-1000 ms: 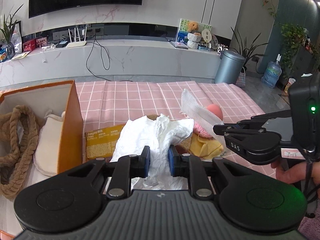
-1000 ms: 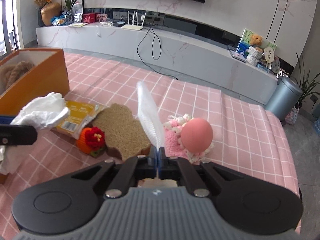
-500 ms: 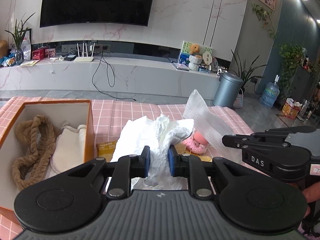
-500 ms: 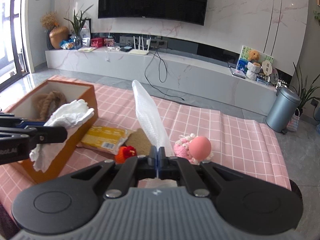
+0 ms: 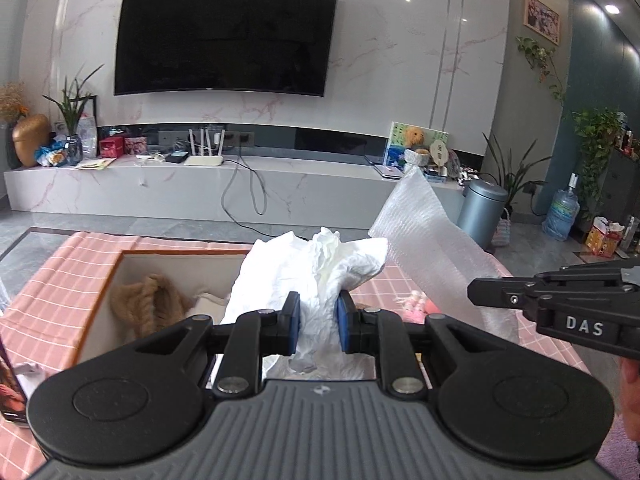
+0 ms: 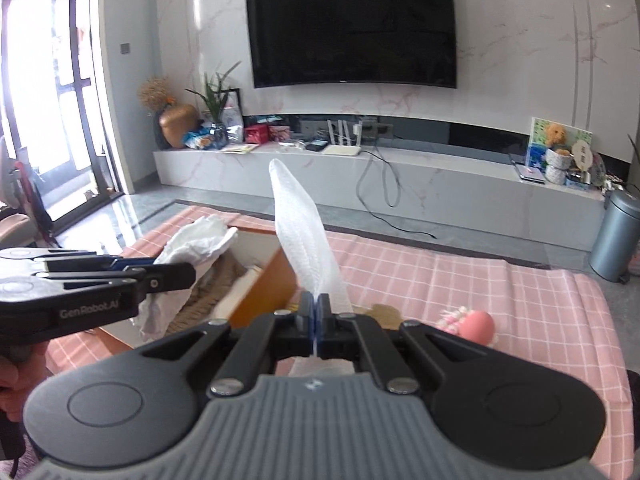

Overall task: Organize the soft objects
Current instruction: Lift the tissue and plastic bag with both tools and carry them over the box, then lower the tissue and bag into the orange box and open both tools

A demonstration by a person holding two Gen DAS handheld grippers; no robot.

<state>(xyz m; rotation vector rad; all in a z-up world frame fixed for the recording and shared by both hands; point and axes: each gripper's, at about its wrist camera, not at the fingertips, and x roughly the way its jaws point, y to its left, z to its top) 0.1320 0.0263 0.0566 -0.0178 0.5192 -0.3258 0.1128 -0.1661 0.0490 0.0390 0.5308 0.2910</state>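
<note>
1. Between the blue pads of my left tongs [image 5: 318,322], low in the middle of the left wrist view, sits a crumpled white cloth [image 5: 308,276]; the jaws stand narrow, pressed on its bunched part, and the rest fans upward above them
2. My right tongs [image 6: 318,326] are squeezed fully together on a white foam sheet [image 6: 306,232], which rises from the pads as a thin, stiff strip towards the upper middle of the right wrist view
3. From the left wrist view the same foam sheet [image 5: 430,236] slants up right of centre, with my right tongs [image 5: 474,292] entering from the right edge
4. An orange box [image 5: 100,304] lies open at the lower left of that view, on a pink checked tablecloth [image 5: 60,280]; a brown rope [image 5: 150,302] and something pale rest inside it
5. From the right wrist view, my left tongs [image 6: 188,272] come in from the left edge, and the cloth [image 6: 196,244] they hold hangs over the box [image 6: 262,292]
6. At the right of that view a pink ball [image 6: 476,326] lies on the tablecloth [image 6: 480,280], touching a pink fluffy thing [image 6: 452,316]
</note>
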